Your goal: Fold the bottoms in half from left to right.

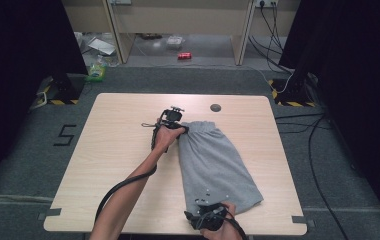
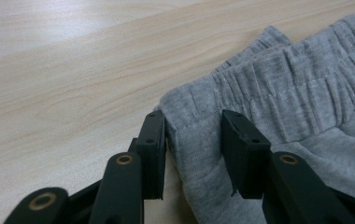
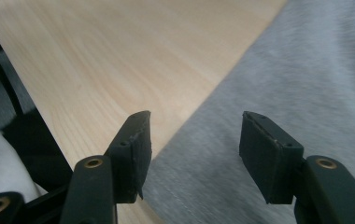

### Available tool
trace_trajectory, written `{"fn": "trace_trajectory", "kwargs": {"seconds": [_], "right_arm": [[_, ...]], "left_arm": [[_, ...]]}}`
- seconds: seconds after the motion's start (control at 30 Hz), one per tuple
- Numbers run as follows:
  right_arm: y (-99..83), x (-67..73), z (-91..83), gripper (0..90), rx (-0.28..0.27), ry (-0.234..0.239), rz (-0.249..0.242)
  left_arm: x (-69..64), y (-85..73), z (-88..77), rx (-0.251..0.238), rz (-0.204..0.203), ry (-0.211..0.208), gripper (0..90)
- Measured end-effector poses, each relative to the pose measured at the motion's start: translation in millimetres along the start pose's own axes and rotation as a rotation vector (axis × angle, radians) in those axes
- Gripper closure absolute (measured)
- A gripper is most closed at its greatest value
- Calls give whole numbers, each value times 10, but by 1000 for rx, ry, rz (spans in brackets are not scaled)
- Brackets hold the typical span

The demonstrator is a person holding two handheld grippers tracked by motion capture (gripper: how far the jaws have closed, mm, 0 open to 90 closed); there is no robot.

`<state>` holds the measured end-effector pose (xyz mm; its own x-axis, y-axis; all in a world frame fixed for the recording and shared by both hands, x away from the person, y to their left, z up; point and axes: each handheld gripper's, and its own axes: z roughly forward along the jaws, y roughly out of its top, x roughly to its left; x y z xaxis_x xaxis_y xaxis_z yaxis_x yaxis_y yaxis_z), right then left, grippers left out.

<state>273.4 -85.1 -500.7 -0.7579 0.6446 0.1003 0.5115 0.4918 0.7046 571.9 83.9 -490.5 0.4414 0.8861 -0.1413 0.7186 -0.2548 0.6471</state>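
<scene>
A pair of grey sweat shorts (image 1: 217, 165) lies folded on a pale wood-grain table (image 1: 118, 165), its elastic waistband at the far end and its hem at the near edge. The left gripper (image 1: 174, 120) sits at the waistband's left corner; in the left gripper view its jaws straddle that corner (image 2: 192, 135), one pad right against the folded edge and the other resting on the gathered band, with cloth bunched between them, though a firm pinch is not clear. The right gripper (image 1: 205, 216) is at the near end of the shorts, close to the table's front edge; in the right gripper view its jaws stand apart with the hem (image 3: 222, 177) below and between them, not pressed. Beyond the left gripper a small dark round disc (image 1: 215, 107) is set in the tabletop. The table stands on grey carpet (image 1: 23, 160) marked with a black "5" (image 1: 66, 135); farther off are black curtains (image 1: 23, 40), cables (image 1: 318, 145) and a red can (image 1: 184, 55) on the floor.
</scene>
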Motion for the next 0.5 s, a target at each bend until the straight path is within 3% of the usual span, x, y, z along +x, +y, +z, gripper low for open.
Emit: {"fn": "trace_trajectory", "kwargs": {"seconds": [0.13,0.2,0.37,0.5], "right_arm": [[-5,117,91,473,44,-26,-72],[1,143,94,593,53,-70,-126],[6,72,102,844,35,-62,-131],[83,63,188,871,23,-12,-117]], "left_arm": [[-5,-1,0,-1,9,3,611],[-6,-2,-1,-1,13,3,613],[-27,19,-8,1,50,12,652],[22,25,-14,-4,65,6,673]]}}
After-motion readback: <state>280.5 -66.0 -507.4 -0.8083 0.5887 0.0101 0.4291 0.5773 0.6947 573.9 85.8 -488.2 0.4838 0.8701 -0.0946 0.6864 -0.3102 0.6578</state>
